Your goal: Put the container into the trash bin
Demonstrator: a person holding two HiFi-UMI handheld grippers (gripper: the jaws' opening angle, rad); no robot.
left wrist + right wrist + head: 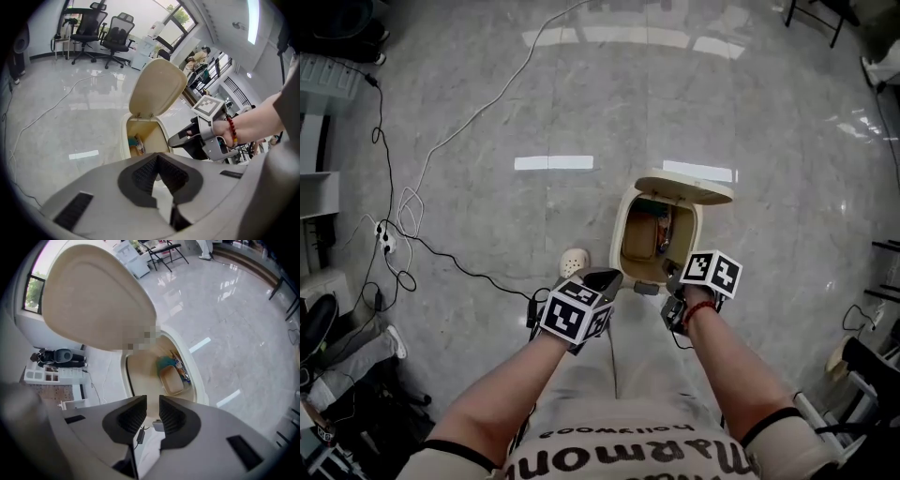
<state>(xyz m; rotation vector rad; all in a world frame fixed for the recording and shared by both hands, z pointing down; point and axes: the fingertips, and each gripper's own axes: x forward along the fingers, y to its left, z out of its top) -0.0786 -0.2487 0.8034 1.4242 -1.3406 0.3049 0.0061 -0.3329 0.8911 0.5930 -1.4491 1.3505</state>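
Beige container [171,381] lies inside the trash bin [622,225], lid [684,187] raised. Left hand-held gripper [157,161] is pinched tip to tip, empty. Right hand-held gripper [153,412] shows a narrow slit, empty, near the bin's front rim. Judgement: deposit looks done; draw both straight back, clear of rim and lid.
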